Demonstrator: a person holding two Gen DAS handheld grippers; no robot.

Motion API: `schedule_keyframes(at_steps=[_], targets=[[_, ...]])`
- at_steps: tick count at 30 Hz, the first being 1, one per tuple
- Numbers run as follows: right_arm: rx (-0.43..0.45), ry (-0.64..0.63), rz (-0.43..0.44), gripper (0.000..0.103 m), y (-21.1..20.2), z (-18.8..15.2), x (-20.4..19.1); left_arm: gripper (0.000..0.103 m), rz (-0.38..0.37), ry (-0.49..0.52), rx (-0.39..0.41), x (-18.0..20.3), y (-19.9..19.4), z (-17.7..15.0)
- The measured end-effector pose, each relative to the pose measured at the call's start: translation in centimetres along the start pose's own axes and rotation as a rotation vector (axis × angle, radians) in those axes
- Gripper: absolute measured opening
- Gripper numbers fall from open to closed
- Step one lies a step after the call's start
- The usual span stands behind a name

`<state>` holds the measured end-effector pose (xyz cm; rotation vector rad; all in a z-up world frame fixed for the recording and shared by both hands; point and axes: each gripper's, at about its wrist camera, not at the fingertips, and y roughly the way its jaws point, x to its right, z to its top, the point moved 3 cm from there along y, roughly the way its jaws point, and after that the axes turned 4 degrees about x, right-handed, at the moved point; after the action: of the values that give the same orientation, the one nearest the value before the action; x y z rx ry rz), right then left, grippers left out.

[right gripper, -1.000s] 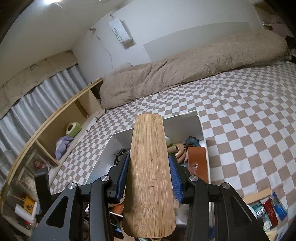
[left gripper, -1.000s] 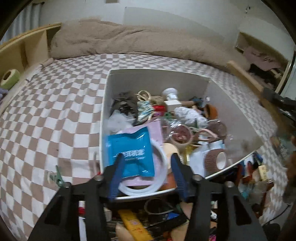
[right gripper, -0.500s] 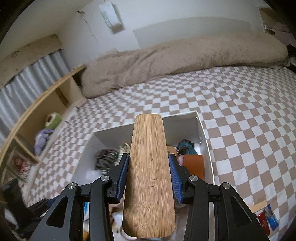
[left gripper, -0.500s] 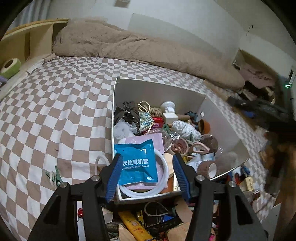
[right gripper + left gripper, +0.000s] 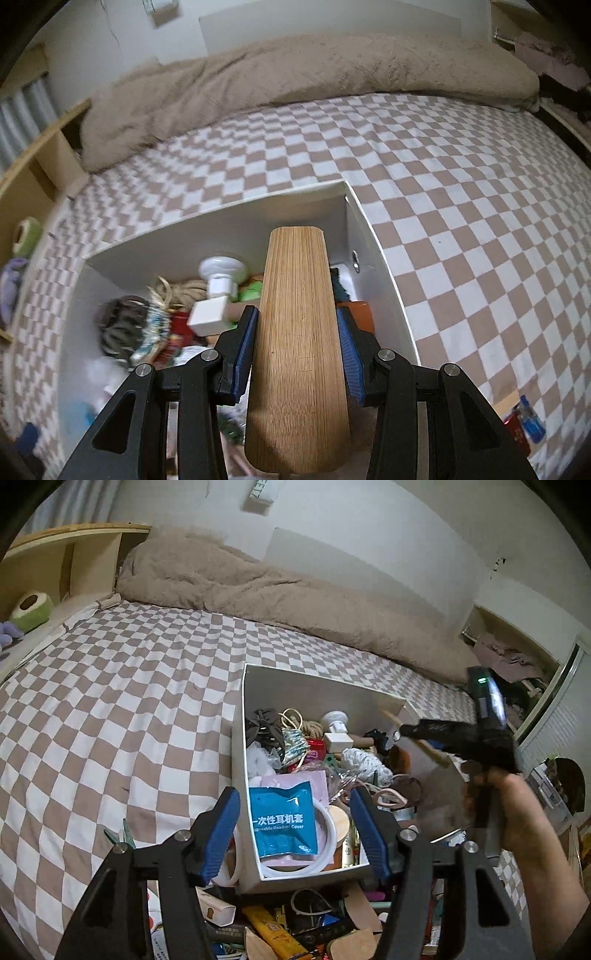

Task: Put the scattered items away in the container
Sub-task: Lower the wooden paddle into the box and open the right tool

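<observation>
Over box (image 5: 384, 280), right hand-held gripper (image 5: 297, 350) clamps board (image 5: 295, 332)

I see the white box (image 5: 314, 690), an open rectangular container, sitting on the checkered bed. It's crowded: a blue packet (image 5: 282, 821) with white lettering lies flat over a white ring (image 5: 328, 840) at the near end, a dark hair claw (image 5: 264, 727) and coiled rope (image 5: 312, 725) sit toward the far wall, and a white knob on a cube (image 5: 218, 291) lies beside them. A flat wooden paddle (image 5: 295, 343), pale bamboo with a rounded tip, hangs above the box's right part, pointing toward its far wall. More loose clutter, including a yellow tube (image 5: 275, 936), lies heaped just outside the near wall.
</observation>
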<state>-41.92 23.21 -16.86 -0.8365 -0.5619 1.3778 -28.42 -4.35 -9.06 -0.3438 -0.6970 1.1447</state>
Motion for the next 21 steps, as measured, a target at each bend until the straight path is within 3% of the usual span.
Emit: schedule_keyframes(at_steps=[7,8,9,12,21], targets=[[-0.062,-0.046,-0.067,0.044,0.9,0.4,0.4,0.062,0.009,-0.003,0.005,-0.2,-0.2,0.0],[-0.056,-0.065,-0.086,0.052,0.7,0.6,0.3,0.062,0.008,-0.002,0.006,-0.1,-0.2,0.0],[-0.047,-0.082,-0.091,0.053,0.5,0.7,0.3,0.062,0.006,-0.001,0.007,-0.1,-0.3,0.0],[-0.031,-0.102,-0.084,0.058,-0.7,1.0,0.1,0.062,0.0,0.004,0.009,0.1,-0.4,0.0],[-0.025,-0.187,-0.07,0.058,-3.1,0.5,-0.6,0.062,-0.001,0.008,0.006,0.4,-0.3,0.0]])
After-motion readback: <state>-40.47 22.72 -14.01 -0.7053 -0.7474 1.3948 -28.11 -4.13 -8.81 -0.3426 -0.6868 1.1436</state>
